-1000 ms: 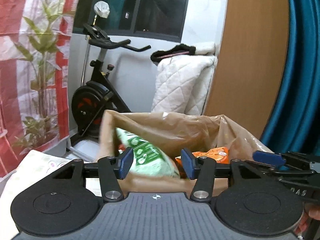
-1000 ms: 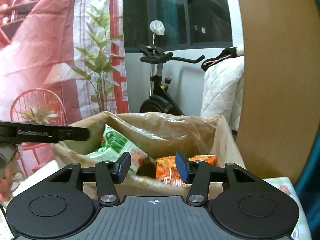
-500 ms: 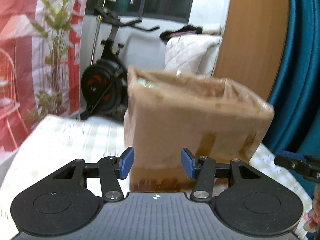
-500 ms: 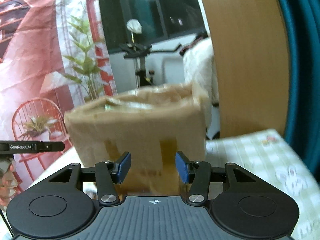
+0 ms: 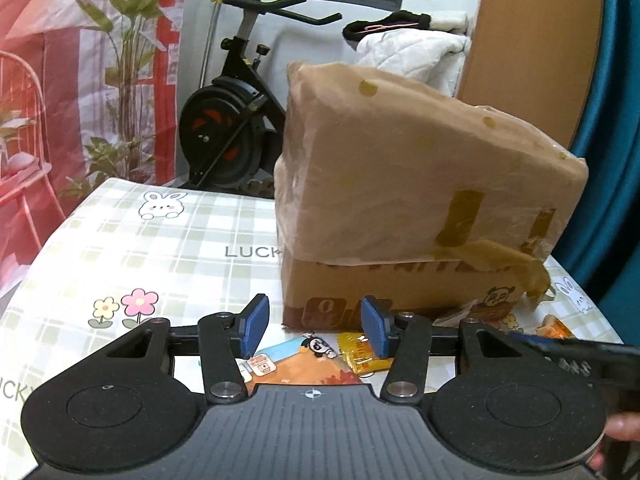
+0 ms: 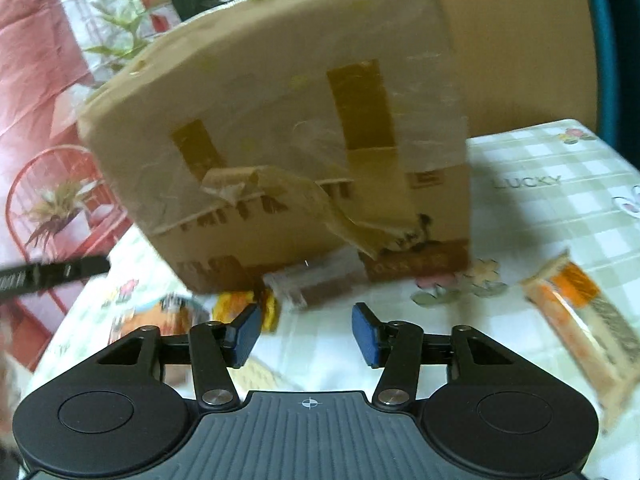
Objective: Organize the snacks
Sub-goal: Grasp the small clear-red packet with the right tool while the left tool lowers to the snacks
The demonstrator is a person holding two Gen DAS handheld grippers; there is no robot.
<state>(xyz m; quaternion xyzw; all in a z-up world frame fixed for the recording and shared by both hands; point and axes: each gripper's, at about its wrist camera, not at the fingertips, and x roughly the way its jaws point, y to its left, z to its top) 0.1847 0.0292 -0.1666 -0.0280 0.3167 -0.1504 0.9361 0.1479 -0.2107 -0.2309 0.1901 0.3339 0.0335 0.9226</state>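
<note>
A taped cardboard box [image 5: 420, 200] stands on the checked "LUCKY" tablecloth [image 5: 160, 248], snack packets [image 5: 304, 364] loose at its foot, exercise bike [image 5: 232, 120] and red plant-print backdrop [image 5: 80, 60] behind; left gripper [image 5: 314, 330] spread and empty; right gripper [image 6: 306, 334] has just been widening, nothing between its jaws.

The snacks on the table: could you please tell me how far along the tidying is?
Early, by the look of it. Done: nothing visibly; the cardboard box shows only its outside. In hand: nothing; the left tongs and right tongs are open and empty, the right having just widened. Left: the cartoon packet, yellow packet and orange bar lie loose on the tablecloth.
</note>
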